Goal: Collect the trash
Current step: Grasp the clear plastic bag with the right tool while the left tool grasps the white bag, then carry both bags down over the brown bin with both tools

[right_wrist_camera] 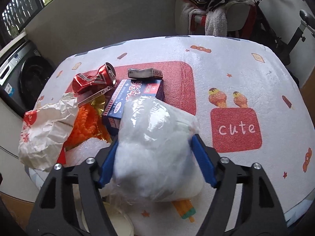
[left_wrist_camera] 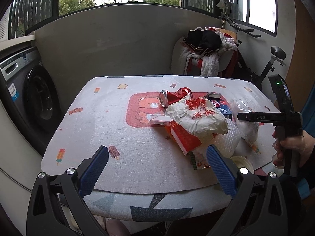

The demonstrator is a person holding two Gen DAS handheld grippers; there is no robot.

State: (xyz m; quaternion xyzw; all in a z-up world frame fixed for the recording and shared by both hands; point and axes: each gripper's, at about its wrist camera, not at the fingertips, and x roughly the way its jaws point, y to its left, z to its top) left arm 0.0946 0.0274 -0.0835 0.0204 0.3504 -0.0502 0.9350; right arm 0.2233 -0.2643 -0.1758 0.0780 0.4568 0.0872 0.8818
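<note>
Right gripper [right_wrist_camera: 155, 163]: nearest the lens, blue pads set against both flanks of the plastic bag [right_wrist_camera: 155, 137], which bulges between them; pinching it, as far as the view shows. Bag: clear film over white stuffing, lying at the near edge of the bench [right_wrist_camera: 236, 63], touching the blue box [right_wrist_camera: 135, 96] behind it. Left gripper [left_wrist_camera: 157, 169]: spread wide, holding nothing, poised over the bench's near left, just short of the heap. Bench: covered by a white mat with bear and "cute" prints. Paper bag [right_wrist_camera: 47, 129]: crumpled, white with red print, at the heap's left, resting over orange tinsel [right_wrist_camera: 86, 125]. Blue box: flat, between bag and can. Can [right_wrist_camera: 94, 78]: red, crushed, on its side at the far end. Small grey carton [right_wrist_camera: 144, 72]: behind the box. No bin is in view. Handling note: the film is slippery and the filling soft, so a firm squeeze low on the bulk and a straight lift would likely keep it from slipping or dragging the box; the left gripper could take the paper bag next.
</note>
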